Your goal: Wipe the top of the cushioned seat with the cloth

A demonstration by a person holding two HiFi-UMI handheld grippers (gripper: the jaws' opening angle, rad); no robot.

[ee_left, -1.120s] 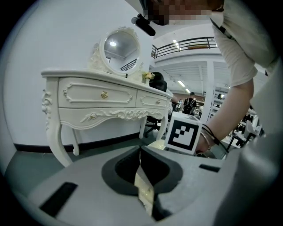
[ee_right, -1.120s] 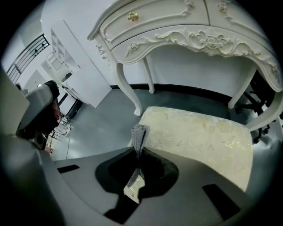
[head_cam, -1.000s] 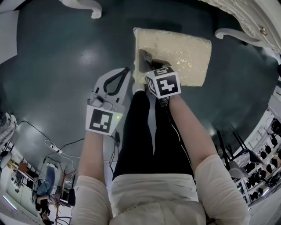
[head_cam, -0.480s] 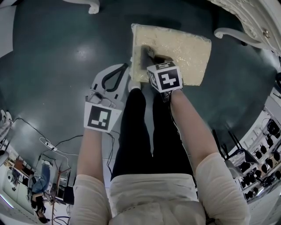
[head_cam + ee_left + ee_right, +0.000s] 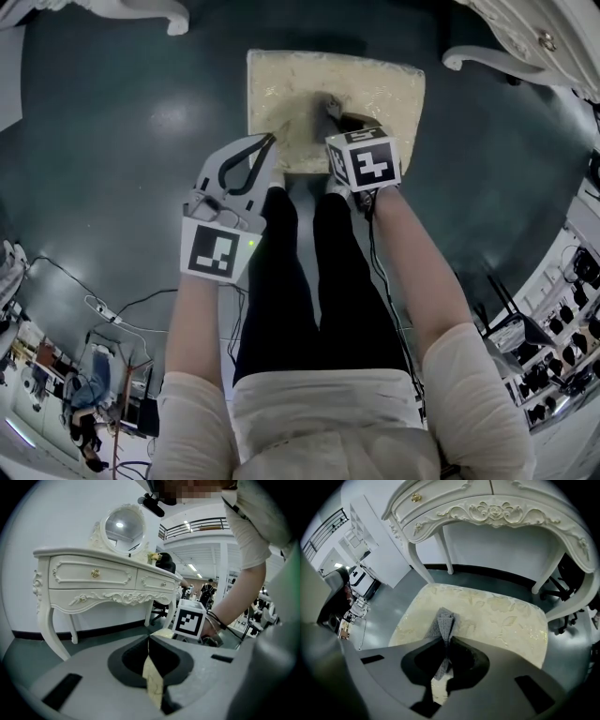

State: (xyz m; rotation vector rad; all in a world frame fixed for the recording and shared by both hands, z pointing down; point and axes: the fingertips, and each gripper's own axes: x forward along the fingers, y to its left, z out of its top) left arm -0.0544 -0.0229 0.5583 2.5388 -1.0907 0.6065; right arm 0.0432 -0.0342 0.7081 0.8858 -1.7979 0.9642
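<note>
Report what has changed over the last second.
The right gripper has dragged the cloth rightward across the cushioned seat, from near its left edge to about the middle. Nothing was taken hold of or let go: its jaws stay shut on the cloth. The left gripper stays shut and idle by the seat's near left corner.

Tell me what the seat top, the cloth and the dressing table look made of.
Seat top: cream woven upholstery, probably brocade, with a raised leaf pattern and slight sheen. Cloth: grey textured fabric, perhaps microfibre, folding limply. Dressing table: likely painted wood, smooth off-white with carved scrolls.
</note>
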